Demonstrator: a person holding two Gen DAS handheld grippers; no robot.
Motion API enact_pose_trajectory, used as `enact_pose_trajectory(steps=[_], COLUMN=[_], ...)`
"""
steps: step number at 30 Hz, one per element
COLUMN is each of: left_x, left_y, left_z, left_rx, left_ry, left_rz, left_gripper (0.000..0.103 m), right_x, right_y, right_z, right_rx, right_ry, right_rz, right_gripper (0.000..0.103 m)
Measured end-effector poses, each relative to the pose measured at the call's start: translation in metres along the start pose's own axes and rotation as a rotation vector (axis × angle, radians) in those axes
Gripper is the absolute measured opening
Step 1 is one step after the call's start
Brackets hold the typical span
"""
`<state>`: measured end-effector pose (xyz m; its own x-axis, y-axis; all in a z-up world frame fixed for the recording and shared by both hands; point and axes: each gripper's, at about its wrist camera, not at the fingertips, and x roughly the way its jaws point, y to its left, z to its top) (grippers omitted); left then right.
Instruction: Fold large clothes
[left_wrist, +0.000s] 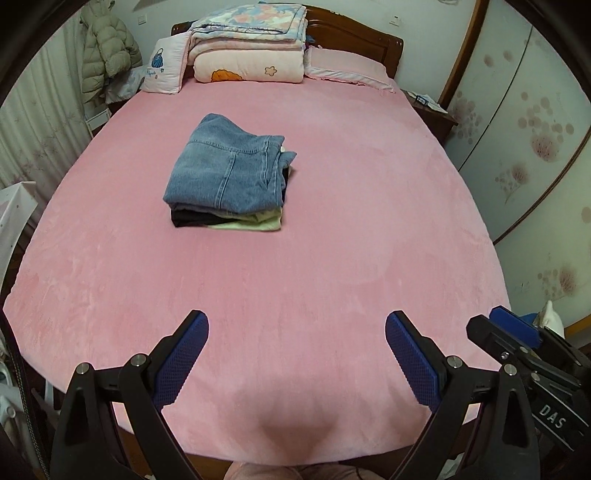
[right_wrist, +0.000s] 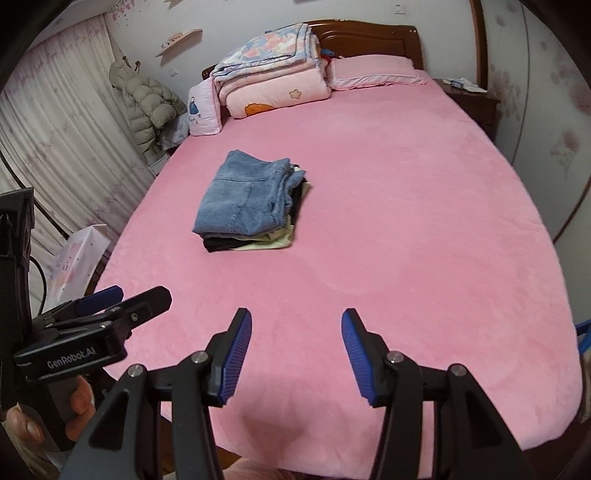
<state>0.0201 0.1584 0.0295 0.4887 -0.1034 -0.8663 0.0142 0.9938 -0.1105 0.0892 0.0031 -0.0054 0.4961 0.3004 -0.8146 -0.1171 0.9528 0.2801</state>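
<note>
Resting square on plush bed (left_wrist: 332, 258): denim jeans (left_wrist: 225, 166)

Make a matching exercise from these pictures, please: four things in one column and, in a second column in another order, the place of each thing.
Things
1. folded jeans
2. black garment
3. puffer coat
4. flowered quilt

Places
A. on top of the folded bedding at the headboard
B. top of the clothes pile on the pink bed
C. hanging by the curtain, beside the bed
D. under the denim, low in the pile

Pairs: 1-B, 2-D, 3-C, 4-A
</note>
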Motion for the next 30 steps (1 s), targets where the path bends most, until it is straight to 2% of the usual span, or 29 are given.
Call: enact_pose_trajectory(steps=[6, 30], left_x=[-0.007, -0.025], left_y=[-0.013, -0.039], left_z=[-0.021, -0.021], left_rx=[0.007, 0.027], left_ry=[-0.013, -0.016], left_rz=[0.074, 0.071], left_gripper=[0.096, 0.096], right_x=[-0.011, -0.028], right_y=[-0.01, -0.017], right_z=[-0.016, -0.01], right_rx=[0.008, -0.022], right_ry=[0.003, -0.007], right_rz=[-0.036, -0.032], right_gripper=[0.051, 0.051])
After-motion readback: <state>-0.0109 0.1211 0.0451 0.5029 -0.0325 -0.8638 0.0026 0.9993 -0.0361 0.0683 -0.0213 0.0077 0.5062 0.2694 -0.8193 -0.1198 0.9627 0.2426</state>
